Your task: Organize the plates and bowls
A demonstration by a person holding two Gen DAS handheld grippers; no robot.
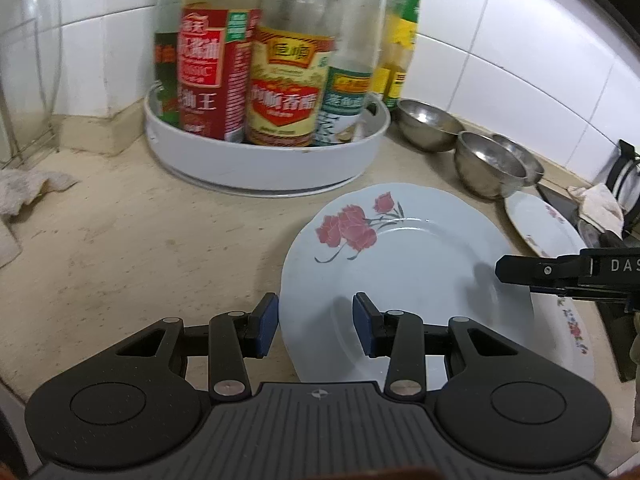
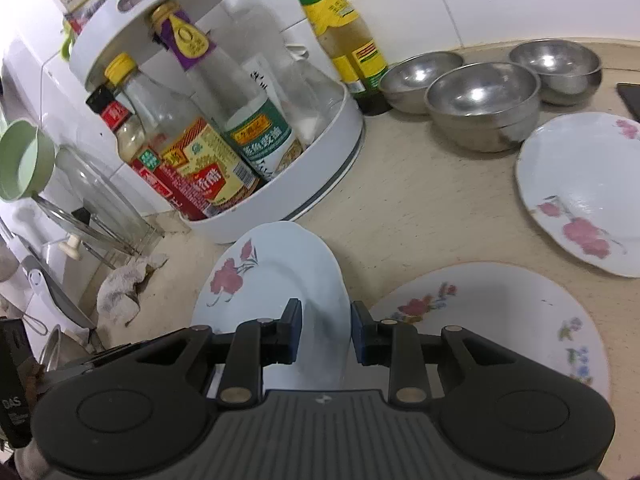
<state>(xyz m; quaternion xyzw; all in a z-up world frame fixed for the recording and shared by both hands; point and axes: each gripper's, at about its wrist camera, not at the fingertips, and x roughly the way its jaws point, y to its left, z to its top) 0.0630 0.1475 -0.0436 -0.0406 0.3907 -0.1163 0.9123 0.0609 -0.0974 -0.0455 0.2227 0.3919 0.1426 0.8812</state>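
While both grippers, left gripper point(image 1: 316, 326) and right gripper point(image 2: 326, 332), straddle the blue plate point(image 1: 400, 264) with fingers spread, "DAS" lettering point(image 1: 624, 266) shows at right of the left view only.

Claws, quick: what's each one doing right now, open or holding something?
Left claw: open, pads either side of the pale blue rose-printed plate's edge, not squeezing it.
Right claw: open around the same plate's rim.

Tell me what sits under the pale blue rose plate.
The pale blue rose plate overlaps a white floral plate lying on the counter. Whatever the overlap covers is hidden.
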